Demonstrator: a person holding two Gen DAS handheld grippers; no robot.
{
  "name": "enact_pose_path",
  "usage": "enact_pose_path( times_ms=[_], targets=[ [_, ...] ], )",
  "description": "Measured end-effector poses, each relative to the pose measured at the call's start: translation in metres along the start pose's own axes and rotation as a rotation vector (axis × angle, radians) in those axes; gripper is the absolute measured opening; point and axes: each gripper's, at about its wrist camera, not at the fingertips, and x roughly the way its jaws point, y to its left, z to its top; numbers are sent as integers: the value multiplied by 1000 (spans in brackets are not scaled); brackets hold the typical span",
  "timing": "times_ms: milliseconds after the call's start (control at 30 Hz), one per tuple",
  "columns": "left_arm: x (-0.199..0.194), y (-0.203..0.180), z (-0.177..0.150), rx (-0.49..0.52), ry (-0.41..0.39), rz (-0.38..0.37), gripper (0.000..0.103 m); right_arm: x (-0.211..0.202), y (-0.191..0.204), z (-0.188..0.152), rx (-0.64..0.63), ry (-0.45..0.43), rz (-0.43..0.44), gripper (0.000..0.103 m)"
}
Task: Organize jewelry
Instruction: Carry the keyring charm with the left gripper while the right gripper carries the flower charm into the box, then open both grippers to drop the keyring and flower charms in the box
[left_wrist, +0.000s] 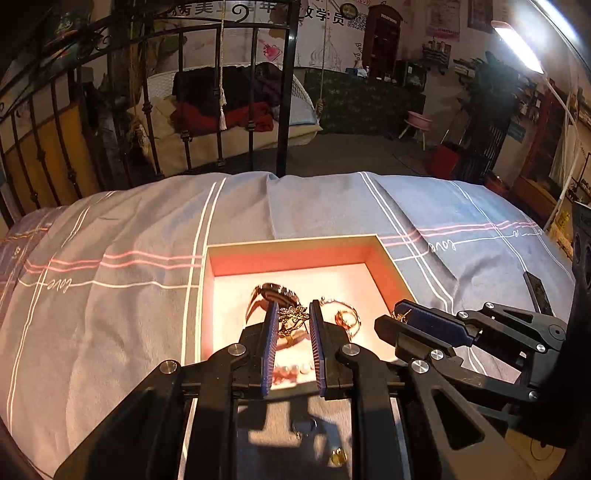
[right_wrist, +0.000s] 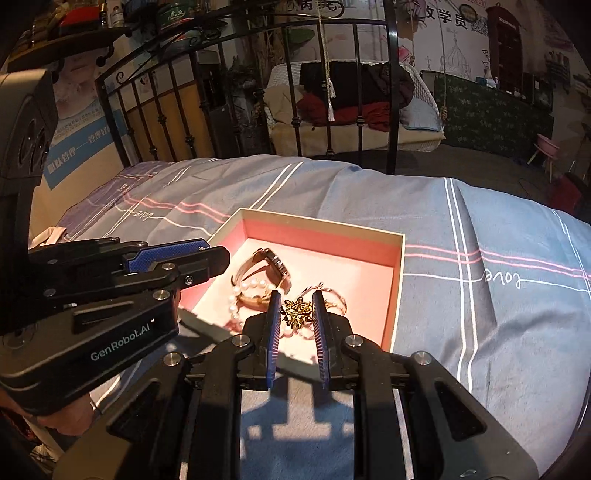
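An open box with a pink lining (left_wrist: 291, 254) (right_wrist: 325, 243) lies on the bed. Inside are a wristwatch (left_wrist: 275, 293) (right_wrist: 275, 264), a pearl string (left_wrist: 291, 369) (right_wrist: 245, 291), gold rings (left_wrist: 347, 314) (right_wrist: 332, 299) and a gold filigree piece (left_wrist: 293, 319) (right_wrist: 295, 312). My left gripper (left_wrist: 292, 314) is open above the box's near edge, the gold piece showing between its fingers. My right gripper (right_wrist: 295, 302) is open above the box, also framing the gold piece. In the left wrist view the right gripper (left_wrist: 402, 317) has a small gold item at its fingertips. The left gripper (right_wrist: 218, 254) shows at the left in the right wrist view.
The box rests on a blue-grey striped bedsheet (left_wrist: 110, 277) (right_wrist: 480, 295). Small metal items, one silver (left_wrist: 304, 428) and one gold (left_wrist: 338, 456), lie on the sheet in front of the box. A black iron bed frame (left_wrist: 221, 110) (right_wrist: 332, 92) stands behind. A bright lamp (left_wrist: 517, 44) is at top right.
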Motion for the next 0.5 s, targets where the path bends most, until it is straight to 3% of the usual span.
enact_pose_path(
  times_ms=[167, 500],
  targets=[
    [23, 4, 24, 0, 33, 16, 16, 22, -9, 16, 4, 31, -31, 18],
    [54, 11, 20, 15, 91, 30, 16, 55, -6, 8, -26, 97, -30, 18]
  ],
)
